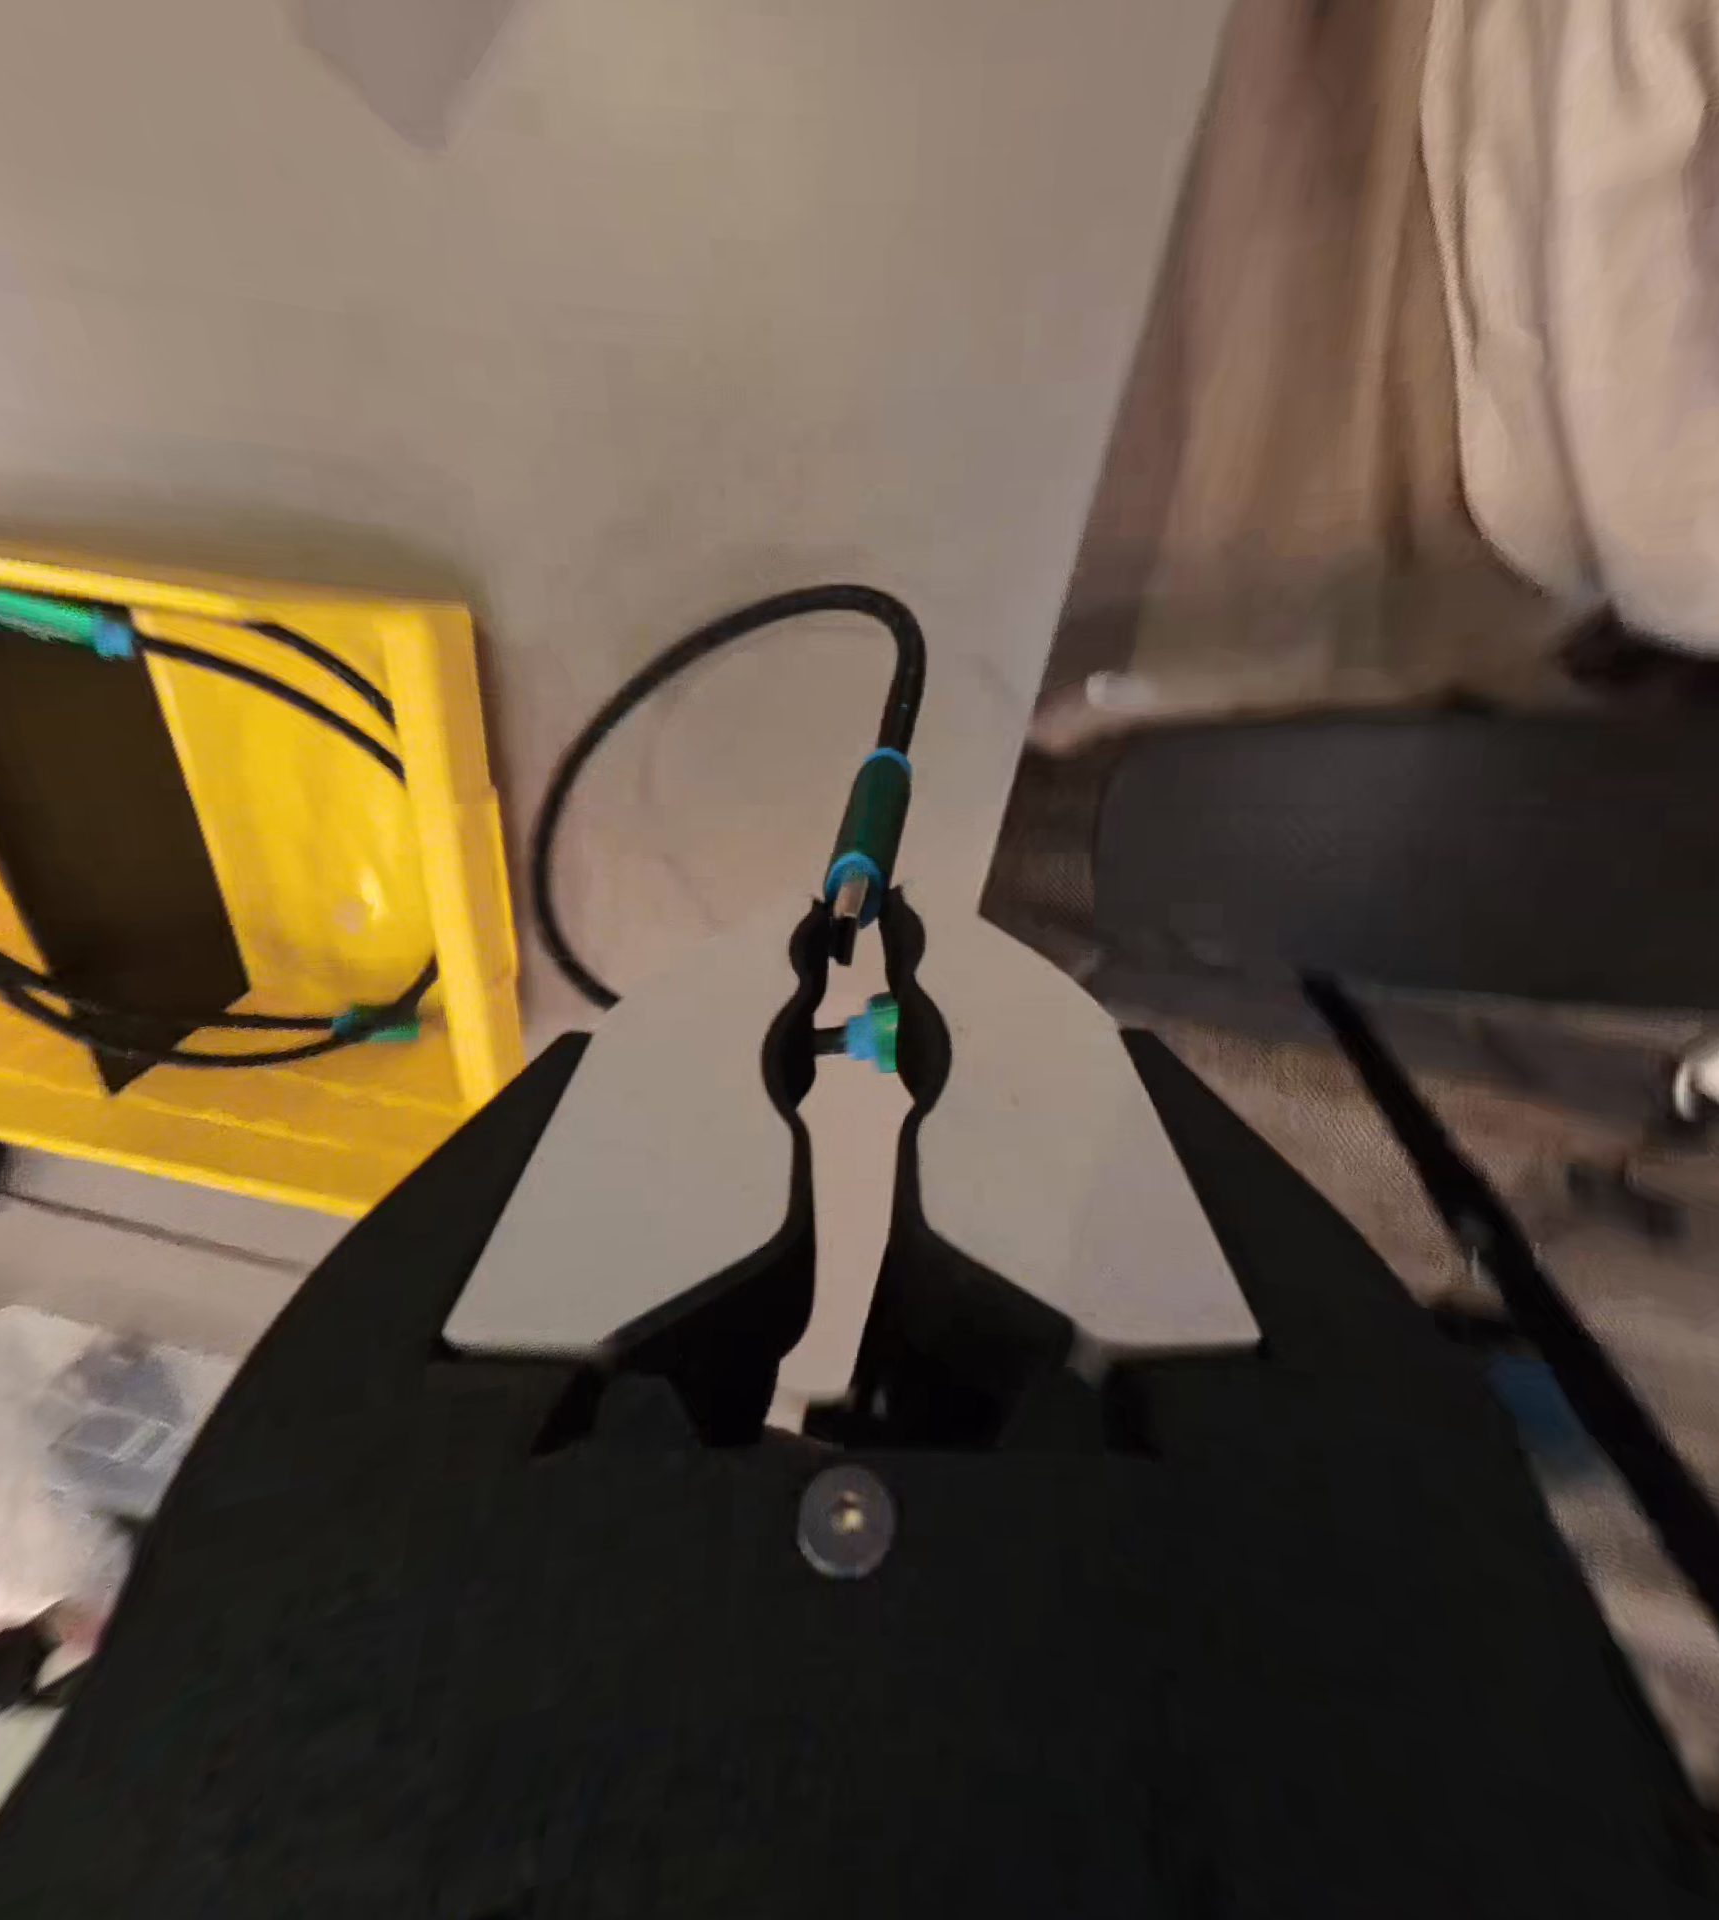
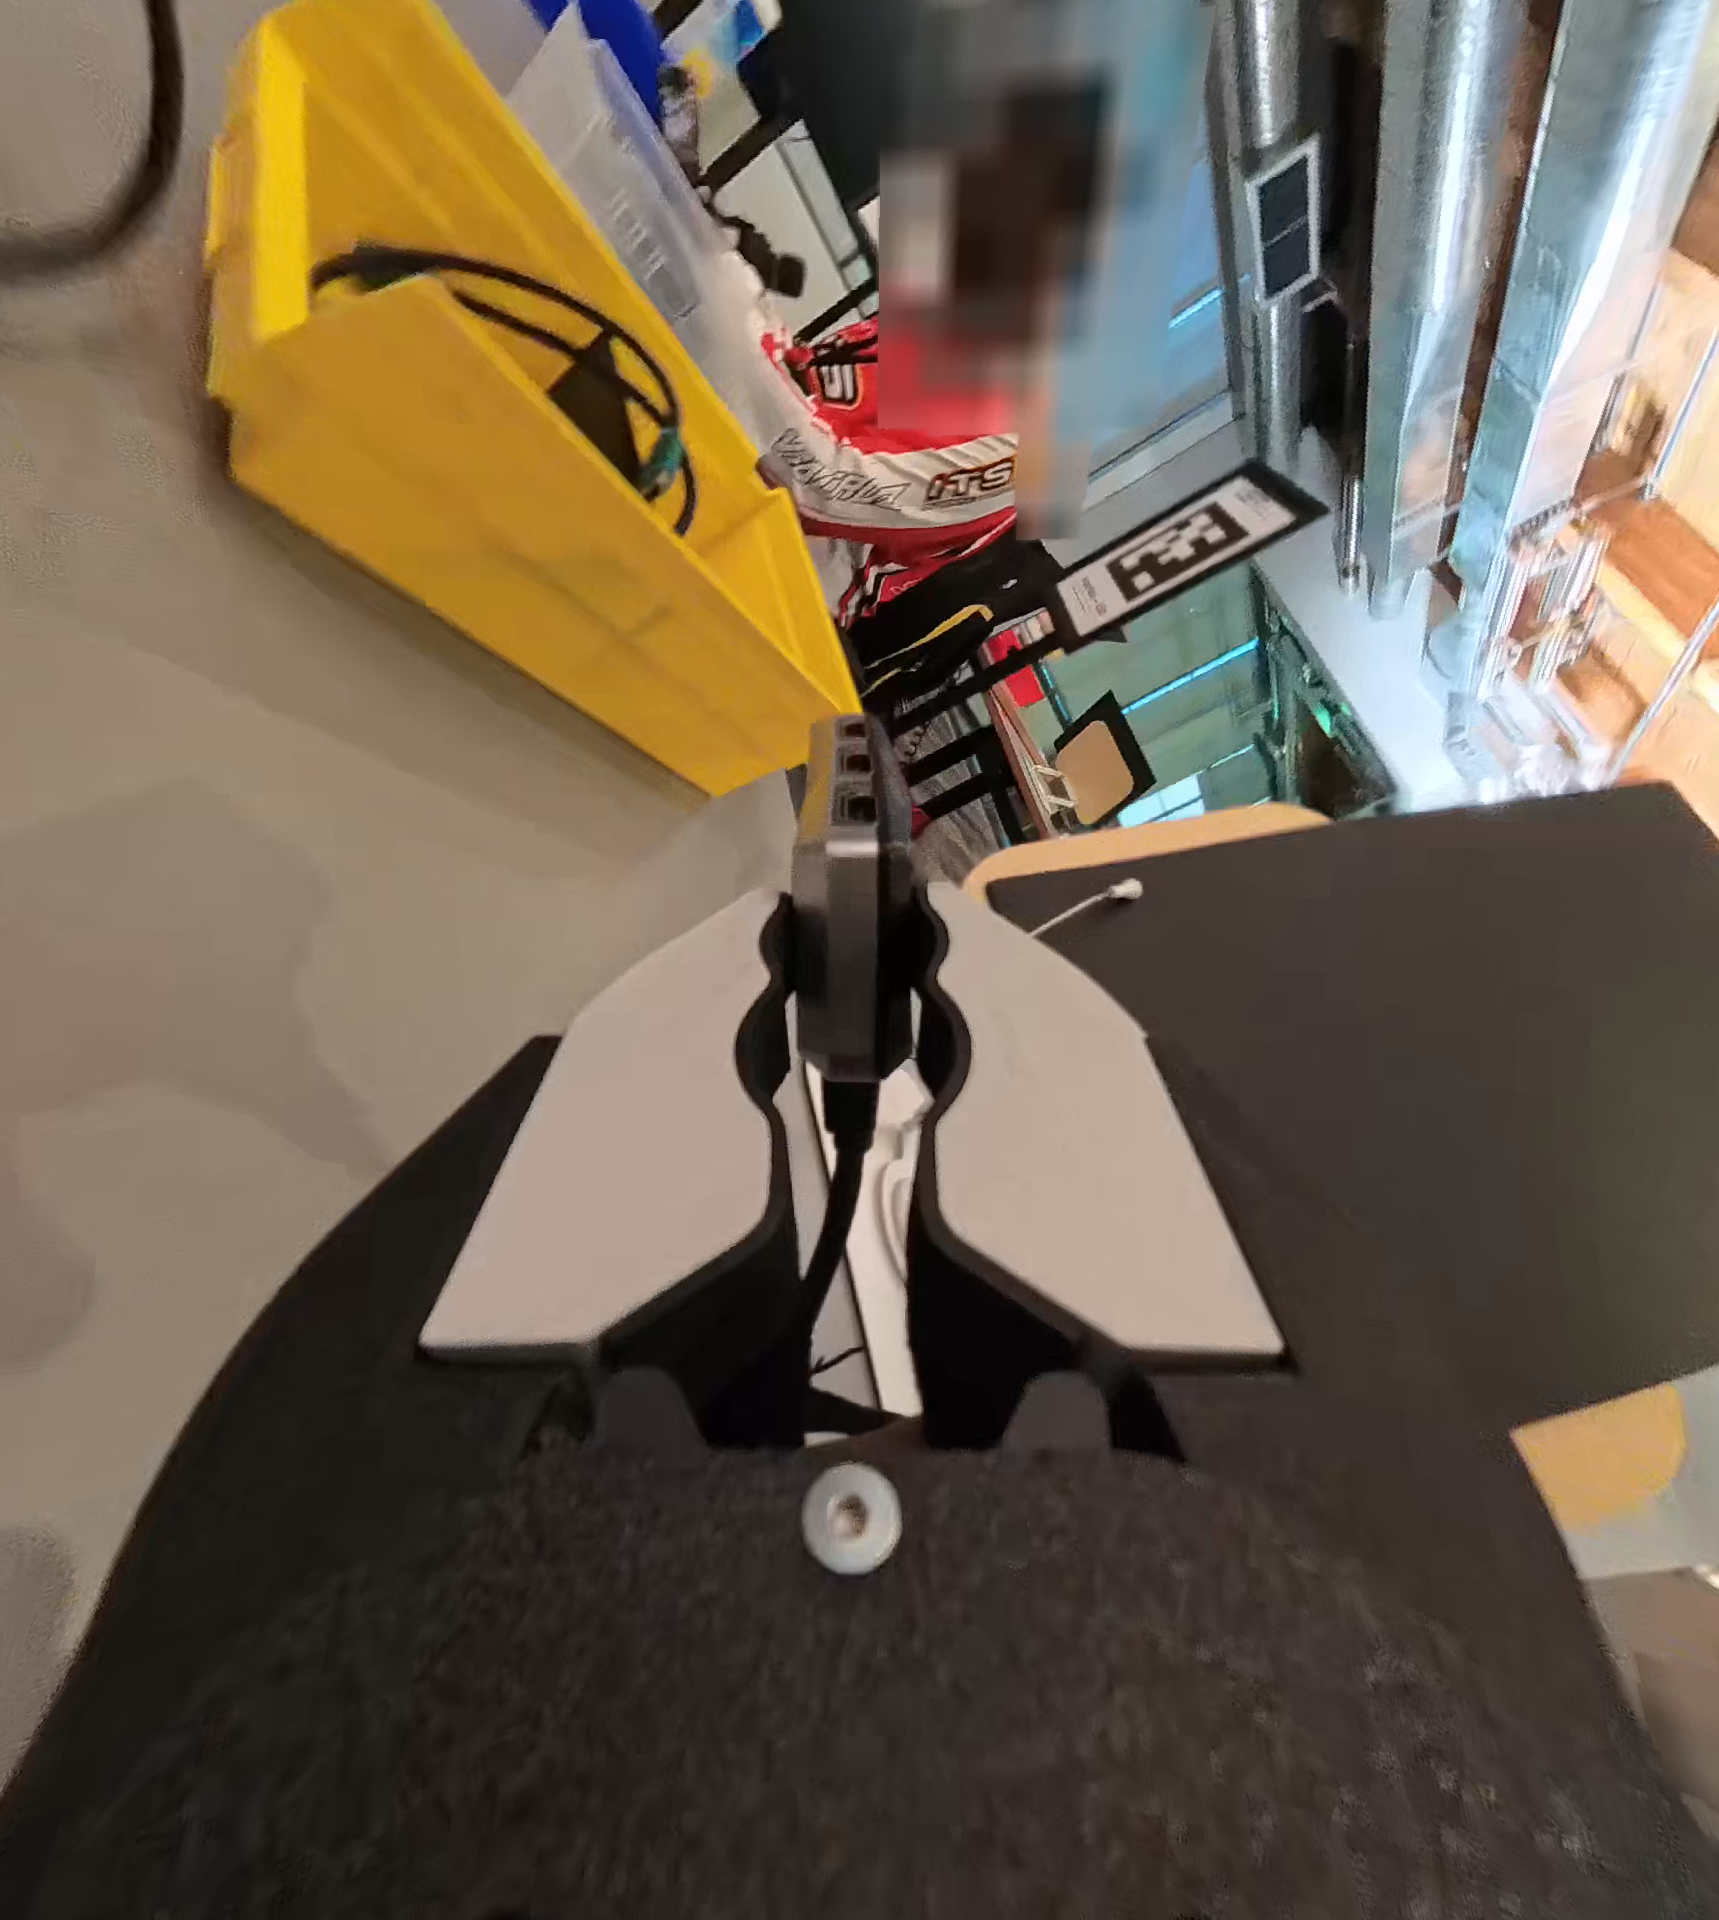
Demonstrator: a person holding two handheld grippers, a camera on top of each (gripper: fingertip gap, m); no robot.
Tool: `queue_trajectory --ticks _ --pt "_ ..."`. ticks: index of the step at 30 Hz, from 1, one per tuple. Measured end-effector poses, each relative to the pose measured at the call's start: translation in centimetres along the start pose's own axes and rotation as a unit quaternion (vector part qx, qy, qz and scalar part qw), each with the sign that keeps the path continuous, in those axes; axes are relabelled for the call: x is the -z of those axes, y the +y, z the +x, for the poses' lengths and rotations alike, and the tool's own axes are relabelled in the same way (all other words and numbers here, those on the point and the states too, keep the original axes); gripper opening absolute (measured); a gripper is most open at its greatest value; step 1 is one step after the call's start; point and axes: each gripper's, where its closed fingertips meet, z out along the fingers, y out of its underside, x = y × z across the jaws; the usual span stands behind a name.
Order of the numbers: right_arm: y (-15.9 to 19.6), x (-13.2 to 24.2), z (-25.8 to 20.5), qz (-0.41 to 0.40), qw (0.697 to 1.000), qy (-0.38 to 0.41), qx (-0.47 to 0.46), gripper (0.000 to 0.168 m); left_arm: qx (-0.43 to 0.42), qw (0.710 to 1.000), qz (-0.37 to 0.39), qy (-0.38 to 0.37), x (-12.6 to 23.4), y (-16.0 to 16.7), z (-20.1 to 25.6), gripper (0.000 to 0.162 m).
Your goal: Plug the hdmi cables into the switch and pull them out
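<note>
Lab workspace, yellow bin [image 2: 481, 499], fiducial marker [image 2: 1182, 545], ductwork [image 2: 1281, 114]

Both grippers closed down on what they carry

The left gripper [image 1: 860, 920] has its jaws drawn nearly together, the fingertips pinching the metal end of an HDMI plug [image 1: 870, 831]. The right gripper [image 2: 850, 935] is tilted sideways, its jaws clamped on both flat sides of the switch [image 2: 842, 894], fingers pointing forward.
</note>
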Motion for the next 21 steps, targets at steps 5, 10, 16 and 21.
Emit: queue_trajectory --ticks 5,10,16,21 --pt "-0.5 -0.9 -4.5 0.012 0.996 -0.002 0.092 0.019 -0.105 0.979 -0.149 0.089 0.0 0.4 -1.2 0.01" --pt "-1.7 -0.4 -6.5 0.067 0.99 0.046 0.112 0.019 -0.209 0.93 -0.215 0.212 -3.2 -4.4 -2.9 0.01" --pt "-0.5 -0.1 -9.8 0.06 0.993 0.008 0.106 0.019 -0.22 0.907 -0.205 0.294 -7.2 -9.9 -5.3 0.011" --pt "0.3 -0.3 -9.8 0.054 0.994 0.001 0.092 0.019 -0.153 0.937 -0.122 0.289 -10.0 -12.5 -5.9 0.028"
